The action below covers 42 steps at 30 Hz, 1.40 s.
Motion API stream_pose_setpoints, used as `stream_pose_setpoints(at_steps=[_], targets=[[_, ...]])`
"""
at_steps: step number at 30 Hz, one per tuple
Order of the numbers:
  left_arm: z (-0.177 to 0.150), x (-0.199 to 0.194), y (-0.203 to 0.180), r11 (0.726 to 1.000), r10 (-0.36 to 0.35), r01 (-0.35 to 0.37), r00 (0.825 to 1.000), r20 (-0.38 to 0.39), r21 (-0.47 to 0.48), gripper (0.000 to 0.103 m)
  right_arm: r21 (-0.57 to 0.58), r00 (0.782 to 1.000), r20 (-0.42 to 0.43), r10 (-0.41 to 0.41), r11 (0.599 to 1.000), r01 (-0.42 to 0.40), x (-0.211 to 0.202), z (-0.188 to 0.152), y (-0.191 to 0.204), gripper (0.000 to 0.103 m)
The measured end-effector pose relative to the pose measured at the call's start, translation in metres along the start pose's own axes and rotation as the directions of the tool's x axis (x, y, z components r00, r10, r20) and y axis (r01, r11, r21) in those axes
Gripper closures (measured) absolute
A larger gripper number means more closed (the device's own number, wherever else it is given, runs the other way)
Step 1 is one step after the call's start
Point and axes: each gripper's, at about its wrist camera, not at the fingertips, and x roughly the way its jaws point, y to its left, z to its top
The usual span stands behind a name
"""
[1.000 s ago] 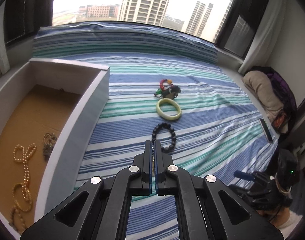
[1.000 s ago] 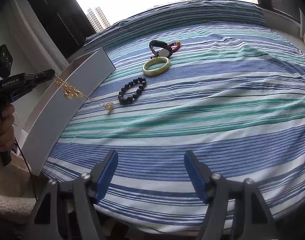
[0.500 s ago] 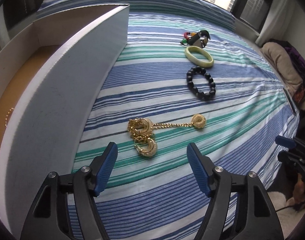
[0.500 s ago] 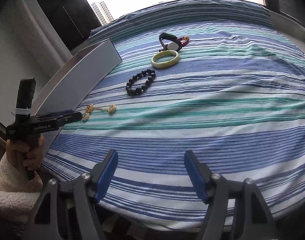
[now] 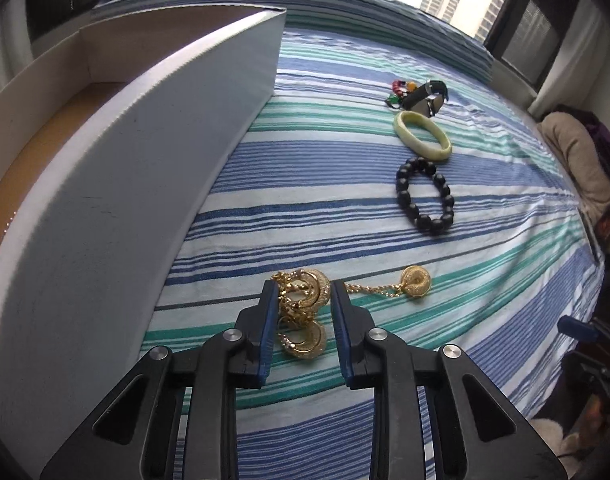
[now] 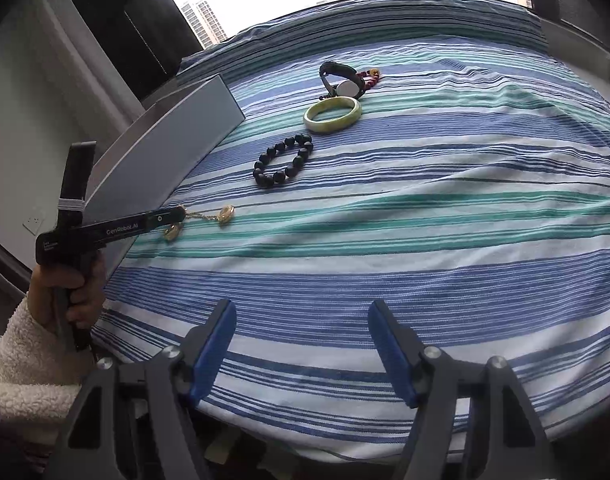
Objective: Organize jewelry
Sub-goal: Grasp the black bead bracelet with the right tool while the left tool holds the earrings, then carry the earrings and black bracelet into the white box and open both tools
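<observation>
Left wrist view: the left gripper (image 5: 303,294) is lowered over the gold necklace (image 5: 305,300) on the striped sheet (image 5: 485,320). Its jaws are part-way closed, one on each side of the bunched gold rings, and whether they pinch them I cannot tell. A chain runs right to a gold disc (image 5: 415,281). Further off lie a black bead bracelet (image 5: 425,196), a pale green bangle (image 5: 423,135) and a watch (image 5: 427,92). The white box (image 5: 145,152) stands just left of the necklace.

Right wrist view: the right gripper (image 6: 301,340) hangs over the near edge of the sheet (image 6: 425,240), jaws wide apart with nothing between them. The person's left hand (image 6: 71,288) grips the other tool, whose tip sits at the necklace (image 6: 201,220) beside the box (image 6: 165,152)
</observation>
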Motion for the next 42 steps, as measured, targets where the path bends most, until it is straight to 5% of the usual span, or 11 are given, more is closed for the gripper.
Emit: stream_pose_setpoints(at_steps=[8, 13, 17, 19, 23, 27, 29, 30, 31, 38, 42], targets=[[0.019, -0.076, 0.000, 0.981, -0.163, 0.173, 0.981, 0.106, -0.088, 0.078, -0.021, 1.000, 0.027, 0.000, 1.000, 0.001, -0.007, 0.022, -0.001, 0.033], [0.024, -0.106, -0.007, 0.975, -0.180, 0.196, 0.973, 0.143, -0.101, 0.078, -0.043, 0.999, 0.035, 0.035, 0.998, -0.033, -0.003, 0.066, -0.004, 0.033], [0.020, -0.120, -0.003, 0.974, -0.163, 0.185, 0.973, 0.164, -0.130, 0.078, 0.009, 0.984, -0.051, 0.170, 0.985, -0.170, 0.030, 0.119, 0.000, 0.034], [0.018, -0.122, -0.001, 0.975, -0.145, 0.169, 0.975, 0.169, -0.142, 0.078, -0.021, 0.978, -0.112, 0.177, 0.983, -0.180, 0.055, 0.143, 0.014, 0.054], [0.014, -0.124, 0.008, 0.969, -0.140, 0.170, 0.975, 0.173, -0.179, 0.078, -0.137, 0.964, -0.256, 0.075, 0.984, -0.113, 0.113, 0.164, 0.049, 0.058], [0.012, -0.125, 0.012, 0.965, -0.142, 0.175, 0.975, 0.174, -0.194, 0.078, -0.311, 0.945, -0.310, -0.108, 0.951, 0.007, 0.157, 0.157, 0.075, 0.058], [0.012, -0.125, 0.012, 0.967, -0.136, 0.169, 0.976, 0.172, -0.191, 0.078, -0.344, 0.938, -0.316, -0.144, 0.938, 0.029, 0.168, 0.152, 0.079, 0.073], [0.012, -0.126, 0.012, 0.968, -0.132, 0.164, 0.977, 0.170, -0.191, 0.078, -0.369, 0.941, -0.296, -0.166, 0.928, 0.048, 0.169, 0.150, 0.081, 0.090], [0.012, -0.128, 0.012, 0.969, -0.128, 0.159, 0.978, 0.167, -0.191, 0.078, -0.383, 0.942, -0.285, -0.177, 0.922, 0.058, 0.168, 0.149, 0.083, 0.091], [0.020, -0.154, 0.014, 0.977, -0.094, 0.126, 0.978, 0.184, -0.172, 0.078, -0.259, 0.977, -0.215, -0.004, 0.965, -0.053, 0.102, 0.174, 0.080, 0.091], [0.026, -0.187, 0.022, 0.978, -0.087, 0.126, 0.971, 0.223, -0.167, 0.078, -0.240, 0.977, -0.177, 0.118, 0.958, -0.159, 0.060, 0.198, 0.101, 0.091]])
